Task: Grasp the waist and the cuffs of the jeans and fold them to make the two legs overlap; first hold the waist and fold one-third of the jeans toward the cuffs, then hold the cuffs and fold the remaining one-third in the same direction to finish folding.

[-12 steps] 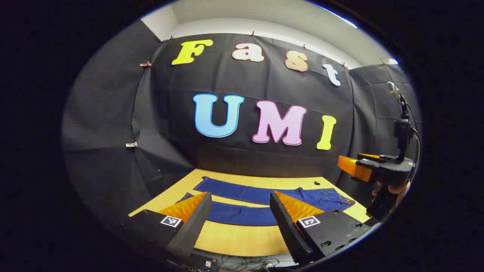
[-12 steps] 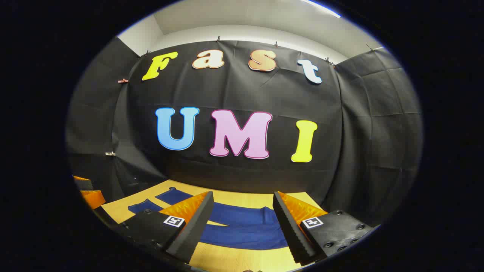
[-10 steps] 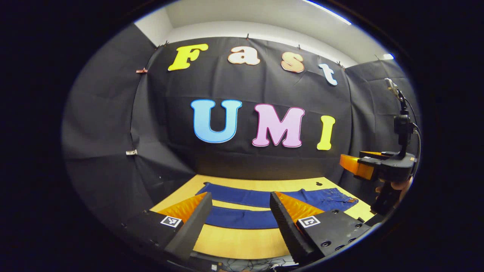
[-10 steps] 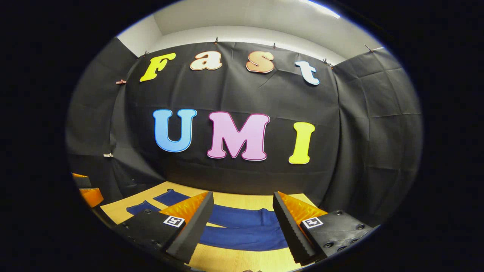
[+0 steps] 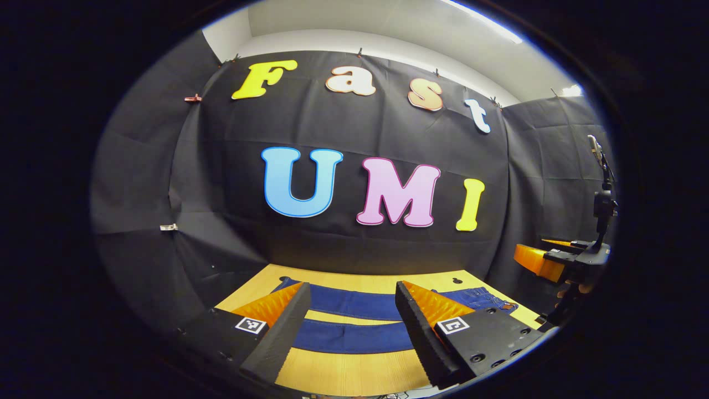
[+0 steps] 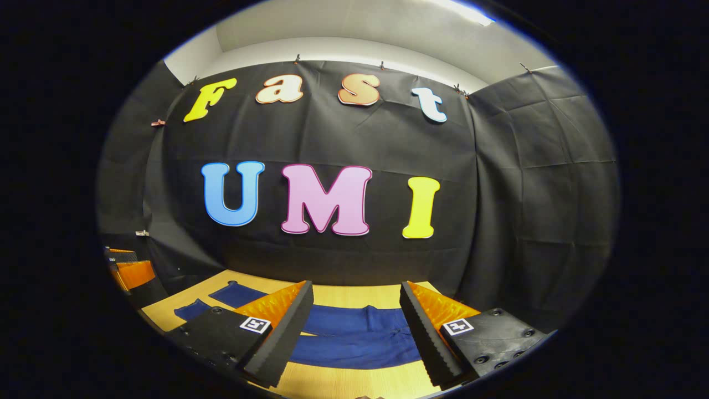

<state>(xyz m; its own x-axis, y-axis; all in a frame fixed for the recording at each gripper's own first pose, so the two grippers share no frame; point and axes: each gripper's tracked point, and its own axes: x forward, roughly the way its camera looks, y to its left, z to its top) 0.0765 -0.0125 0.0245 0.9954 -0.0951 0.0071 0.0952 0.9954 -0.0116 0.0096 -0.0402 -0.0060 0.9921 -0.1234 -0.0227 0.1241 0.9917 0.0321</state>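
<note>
Blue jeans (image 5: 354, 321) lie flat beyond the open left gripper (image 5: 349, 332).

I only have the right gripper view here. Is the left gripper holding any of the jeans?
Observer: No. The left gripper is open, with nothing between its fingers; the jeans lie flat on the table beyond it.
Operator: Which end is the waist?
Observer: In the left gripper view the waist is at the right end of the jeans, near the right gripper, which hovers open and apart from it.
</note>
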